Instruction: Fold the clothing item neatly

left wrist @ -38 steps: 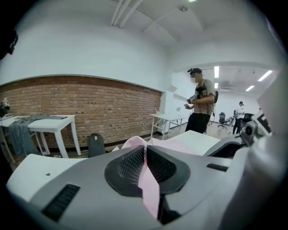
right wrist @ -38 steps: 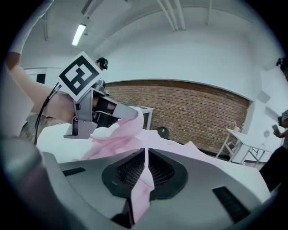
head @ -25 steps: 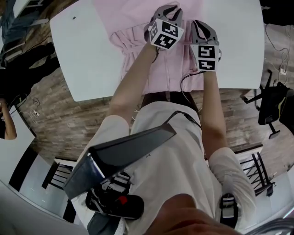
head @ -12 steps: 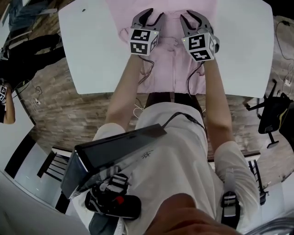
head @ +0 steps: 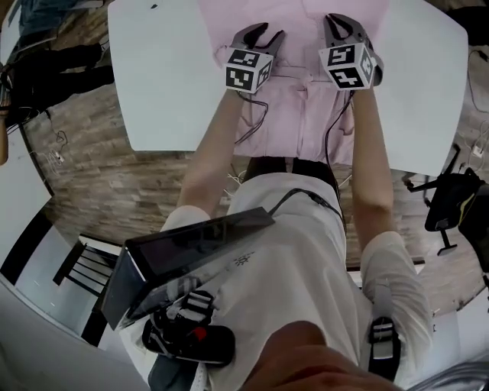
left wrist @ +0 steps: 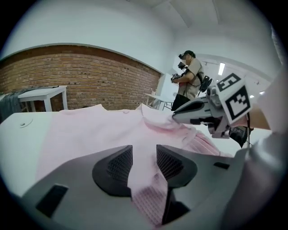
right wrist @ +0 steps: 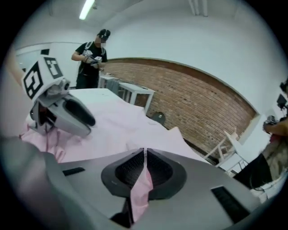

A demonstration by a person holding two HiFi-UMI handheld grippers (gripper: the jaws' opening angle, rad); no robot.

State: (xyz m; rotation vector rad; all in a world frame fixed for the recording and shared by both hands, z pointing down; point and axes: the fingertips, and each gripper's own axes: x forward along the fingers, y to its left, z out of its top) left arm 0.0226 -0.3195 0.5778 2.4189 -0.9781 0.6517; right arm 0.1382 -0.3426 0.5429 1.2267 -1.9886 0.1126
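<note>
A pink shirt [head: 290, 99] lies spread on the white table [head: 160, 84], its near hem hanging over the front edge. My left gripper [head: 263, 32] rests on the shirt's left part. Its jaws stand open, and a fold of pink cloth [left wrist: 146, 179] lies loose between the pads of the left gripper [left wrist: 144, 164]. My right gripper [head: 341, 21] is on the shirt's right part. Its jaws are closing and pinch a thin fold of the shirt [right wrist: 141, 184] between the pads of the right gripper [right wrist: 145, 164]. The two grippers are level with each other, about a hand's width apart.
The table's front edge runs just under my forearms, with wood floor below. A black chair [head: 454, 183] stands to the right. A person [left wrist: 189, 76] stands beyond the table, by a brick wall [right wrist: 189, 103] and other white tables [left wrist: 42, 94].
Both grippers have moved apart from a close pair to either side of the shirt. The left jaws have opened and the right jaws have closed on a fold.
</note>
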